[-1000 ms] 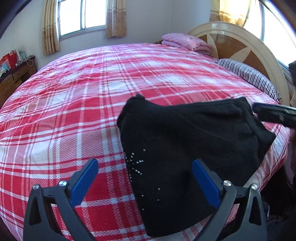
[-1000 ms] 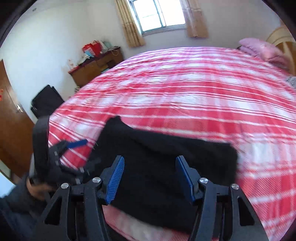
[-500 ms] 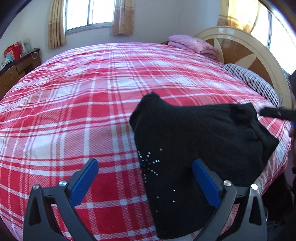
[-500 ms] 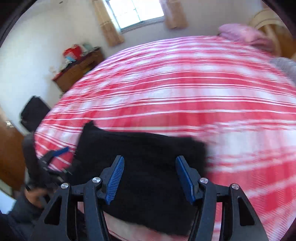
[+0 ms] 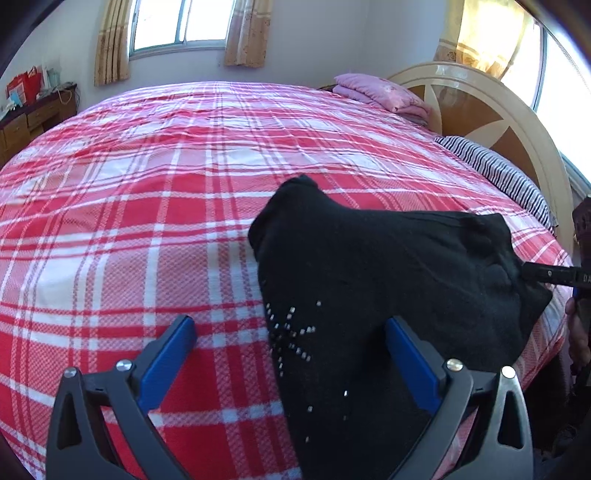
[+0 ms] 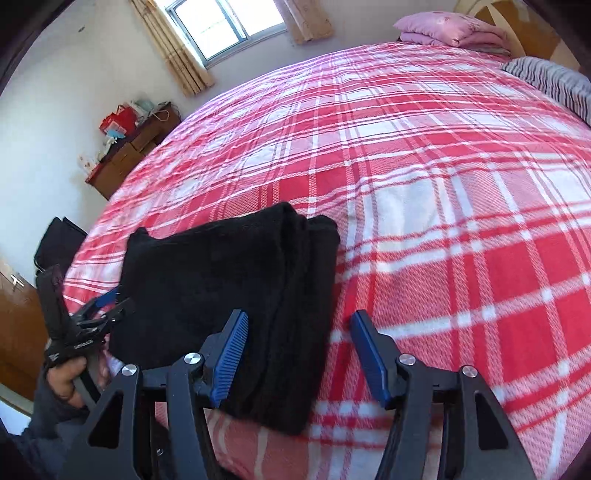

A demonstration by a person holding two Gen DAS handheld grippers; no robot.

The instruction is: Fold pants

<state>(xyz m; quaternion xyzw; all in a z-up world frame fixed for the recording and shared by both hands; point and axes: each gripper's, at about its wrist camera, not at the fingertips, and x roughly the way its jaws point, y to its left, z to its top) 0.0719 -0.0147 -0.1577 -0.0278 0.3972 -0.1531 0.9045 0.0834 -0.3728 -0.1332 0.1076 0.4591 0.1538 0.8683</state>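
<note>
Both hand-held grippers gape, holding nothing: left hand-held gripper, right hand-held gripper. Pants folded, at near edge of bed. I'd worry: clumsy pinch drags layers, fold slides off edge.

Daylight poured from the window at twelve o'clock; glare bloomed at two o'clock, and fisheye edges darkened.

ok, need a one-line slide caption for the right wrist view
Right gripper, jaws open, above the edge of folded black pants on a red plaid bedspread.
</note>
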